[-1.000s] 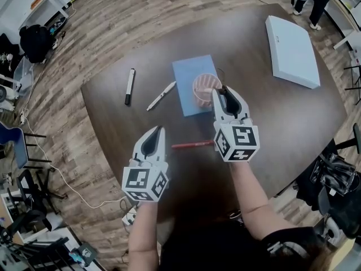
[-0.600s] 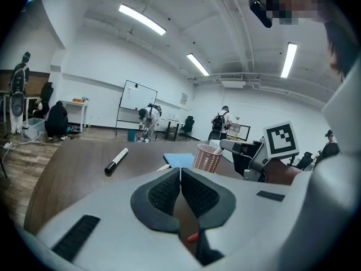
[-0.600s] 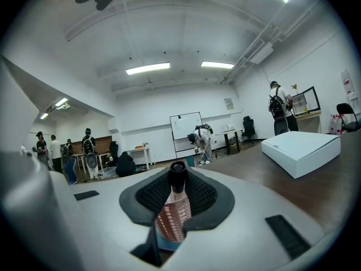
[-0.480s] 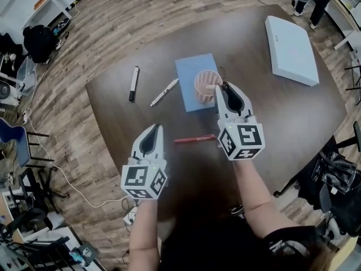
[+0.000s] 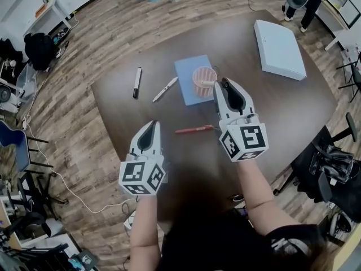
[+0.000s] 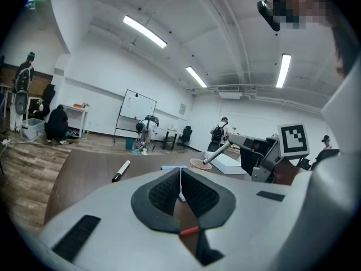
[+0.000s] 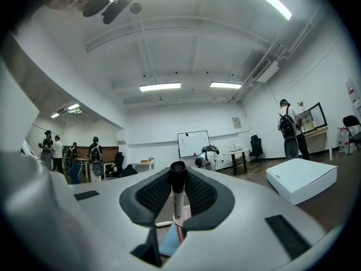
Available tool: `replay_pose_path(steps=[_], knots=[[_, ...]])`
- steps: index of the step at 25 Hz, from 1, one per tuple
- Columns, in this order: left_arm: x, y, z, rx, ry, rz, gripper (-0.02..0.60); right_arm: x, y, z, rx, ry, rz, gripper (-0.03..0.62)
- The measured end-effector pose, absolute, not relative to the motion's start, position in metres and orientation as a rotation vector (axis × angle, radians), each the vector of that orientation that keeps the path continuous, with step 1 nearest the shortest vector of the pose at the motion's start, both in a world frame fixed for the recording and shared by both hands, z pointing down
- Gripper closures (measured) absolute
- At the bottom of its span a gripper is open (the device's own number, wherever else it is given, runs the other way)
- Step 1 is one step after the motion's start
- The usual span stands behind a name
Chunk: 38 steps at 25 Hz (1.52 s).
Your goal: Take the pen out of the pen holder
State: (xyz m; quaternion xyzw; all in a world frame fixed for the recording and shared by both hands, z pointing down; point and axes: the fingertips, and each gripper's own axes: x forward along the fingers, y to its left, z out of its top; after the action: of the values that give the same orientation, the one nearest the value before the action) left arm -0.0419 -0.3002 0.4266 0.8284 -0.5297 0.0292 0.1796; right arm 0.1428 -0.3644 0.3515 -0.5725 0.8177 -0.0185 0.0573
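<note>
One white black-capped pen [image 7: 178, 203] is clamped in the right hand-held gripper [image 5: 224, 83], jaws just closed; left hand-held gripper [image 6: 180, 176] pinched together, empty.

Both forearms reach forward over the tabletop's [image 5: 282, 103] near edge. The left gripper [image 5: 151, 124] hangs there, jaws together, empty. The right gripper [image 5: 224, 83] points level toward the middle; its jaws have just been closing and grip a pen [image 7: 176, 196]

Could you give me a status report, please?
Left hand-held gripper shut, empty. Right hand-held gripper clamped on pen, lower end at pen holder rim. Nothing obstructing.
</note>
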Motion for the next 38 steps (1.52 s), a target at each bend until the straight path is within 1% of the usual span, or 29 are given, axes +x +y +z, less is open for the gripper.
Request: replay_pose_path(steps=[6, 12, 20, 28, 38], knots=[[-0.055, -0.271, 0.413, 2.376, -1.509, 0.084, 0.566, 0.113, -0.320, 0.342, -1.665, 2.559, -0.028, 0.503], [-0.080, -0.239, 0.413, 2.343, -1.508, 0.078, 0.566, 0.080, -0.290, 0.351, -1.627, 2.656, -0.042, 0.503], [-0.105, -0.208, 0.435, 2.277, -1.522, 0.126, 0.566, 0.044, -0.267, 0.396, -1.587, 2.789, -0.147, 0.503], [-0.116, -0.188, 0.455, 2.224, -1.526, 0.154, 0.566, 0.015, -0.245, 0.433, -1.497, 2.915, -0.227, 0.503], [-0.114, -0.173, 0.476, 2.192, -1.504, 0.164, 0.566, 0.004, -0.217, 0.467, -1.433, 3.025, -0.236, 0.503]])
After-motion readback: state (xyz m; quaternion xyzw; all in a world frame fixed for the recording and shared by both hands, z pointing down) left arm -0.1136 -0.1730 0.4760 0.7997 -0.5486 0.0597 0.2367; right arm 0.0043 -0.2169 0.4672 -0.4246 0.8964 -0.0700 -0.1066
